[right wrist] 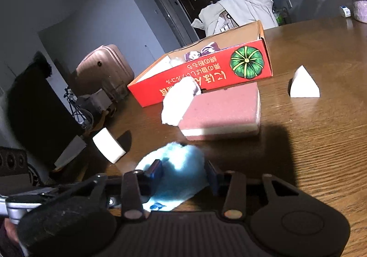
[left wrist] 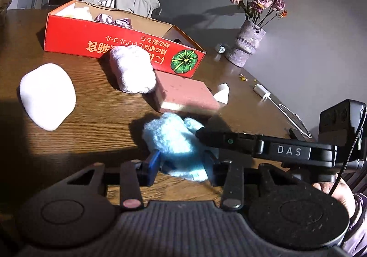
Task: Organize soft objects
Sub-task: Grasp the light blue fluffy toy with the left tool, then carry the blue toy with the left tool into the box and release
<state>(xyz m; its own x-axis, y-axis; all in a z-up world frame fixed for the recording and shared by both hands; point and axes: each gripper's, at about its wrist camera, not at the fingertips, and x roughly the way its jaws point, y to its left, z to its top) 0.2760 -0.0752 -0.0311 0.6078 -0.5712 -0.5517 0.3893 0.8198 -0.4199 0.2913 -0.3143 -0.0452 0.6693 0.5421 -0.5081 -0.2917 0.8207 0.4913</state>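
Observation:
A light blue fluffy sock (left wrist: 174,137) lies on the wooden table (left wrist: 96,142) close in front of me. My left gripper (left wrist: 184,161) is shut on its near end, with the blue pads pressed into the fluff. My right gripper (right wrist: 184,173) is shut on the same blue sock (right wrist: 181,165) from the other side, and its black finger (left wrist: 213,136) reaches in from the right in the left wrist view. Behind stands an open red box (left wrist: 123,45) holding purple scrunchies (left wrist: 112,20) and a white fluffy item.
A white fluffy sock roll (left wrist: 133,71), a pink sponge (left wrist: 185,94), a white foam block (left wrist: 47,96) and a white wedge (left wrist: 221,94) lie in front of the box. A vase of dried roses (left wrist: 247,45) and a charger cable (left wrist: 263,91) sit at right. A suitcase (right wrist: 103,71) stands beyond the table.

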